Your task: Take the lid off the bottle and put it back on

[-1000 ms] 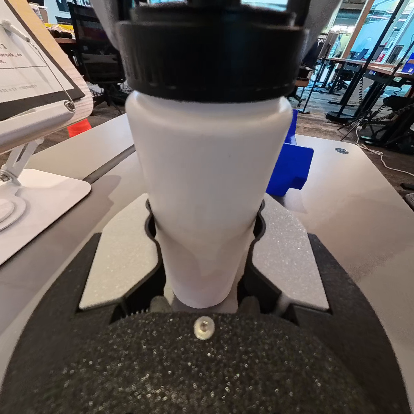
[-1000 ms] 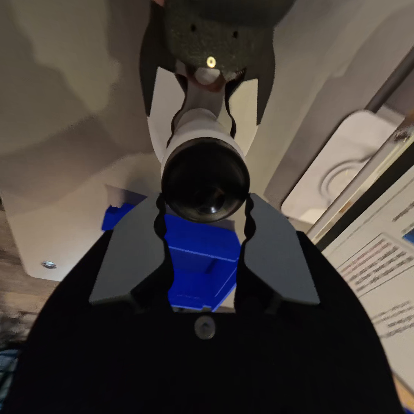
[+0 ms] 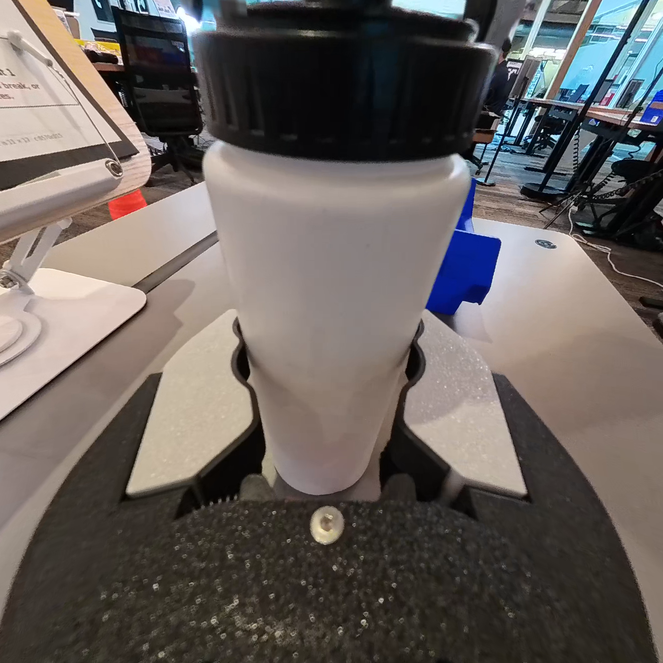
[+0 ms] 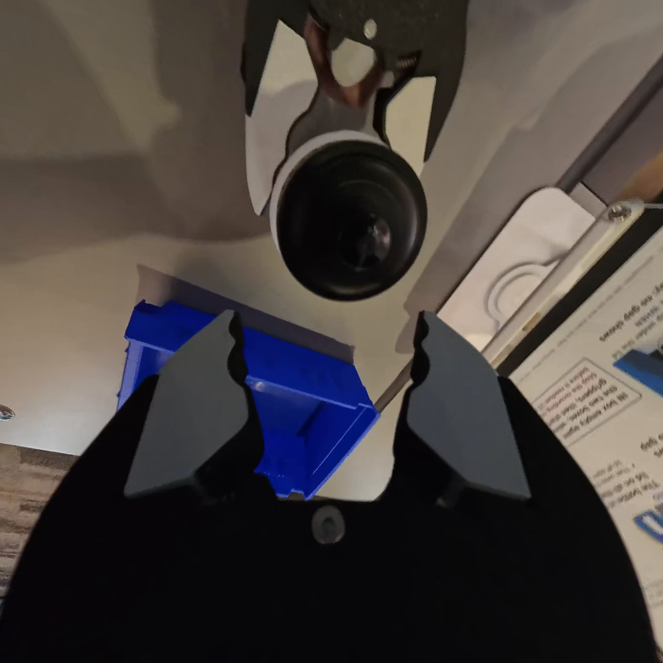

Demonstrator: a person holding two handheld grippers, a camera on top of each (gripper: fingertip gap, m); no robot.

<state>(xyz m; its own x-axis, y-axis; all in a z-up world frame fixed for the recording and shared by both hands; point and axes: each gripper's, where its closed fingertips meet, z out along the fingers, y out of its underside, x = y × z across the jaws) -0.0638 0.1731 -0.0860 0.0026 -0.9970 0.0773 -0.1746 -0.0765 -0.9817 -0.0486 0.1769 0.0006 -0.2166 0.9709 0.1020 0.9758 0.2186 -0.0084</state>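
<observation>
A white bottle (image 3: pixel 337 287) with a black ribbed lid (image 3: pixel 341 89) on top stands upright between my left gripper's (image 3: pixel 328 330) fingers. Both pads press on its lower body. My right gripper (image 4: pixel 324 323) looks down on the lid (image 4: pixel 351 219) from above. Its jaws stand wide apart with nothing between them, and the lid lies beyond the fingertips, untouched. The right wrist view also shows the bottle's white shoulder (image 4: pixel 287 179) and the left gripper (image 4: pixel 344 118) clamped on the bottle.
A blue plastic bin (image 3: pixel 462 272) sits on the table just behind the bottle; it also shows in the right wrist view (image 4: pixel 305 401). A white stand with a printed sheet (image 3: pixel 53 107) is at the left. The grey table (image 3: pixel 556 358) extends to the right.
My right gripper was shut around the lid; it has opened wide and drawn back from it. The lid stays on the bottle. The left gripper keeps its hold.
</observation>
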